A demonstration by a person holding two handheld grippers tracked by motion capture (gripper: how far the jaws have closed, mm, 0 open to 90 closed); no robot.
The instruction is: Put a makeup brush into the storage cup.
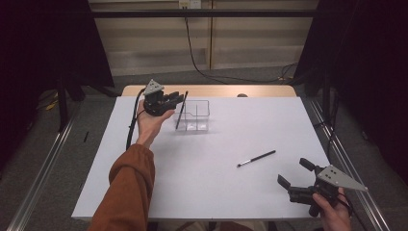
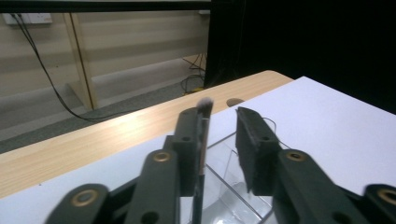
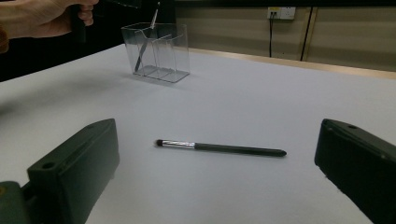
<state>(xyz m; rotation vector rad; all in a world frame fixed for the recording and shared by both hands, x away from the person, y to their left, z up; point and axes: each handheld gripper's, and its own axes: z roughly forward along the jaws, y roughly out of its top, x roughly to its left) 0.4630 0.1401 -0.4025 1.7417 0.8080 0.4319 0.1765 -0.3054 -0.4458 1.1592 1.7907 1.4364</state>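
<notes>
Left gripper [image 1: 180,98] parted — right gripper [image 1: 293,173] agape

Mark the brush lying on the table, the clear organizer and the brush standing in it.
lying brush [image 3: 219,148], right gripper view, mid handle
clear organizer [image 1: 201,115], high view, right wall
standing brush [image 1: 181,113], high view, mid handle

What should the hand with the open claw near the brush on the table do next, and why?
Probably ease the right gripper forward over the brush on the table and close. Its jaws are wide open, the brush lies just ahead, and the other brush already stands in the clear holder.
</notes>
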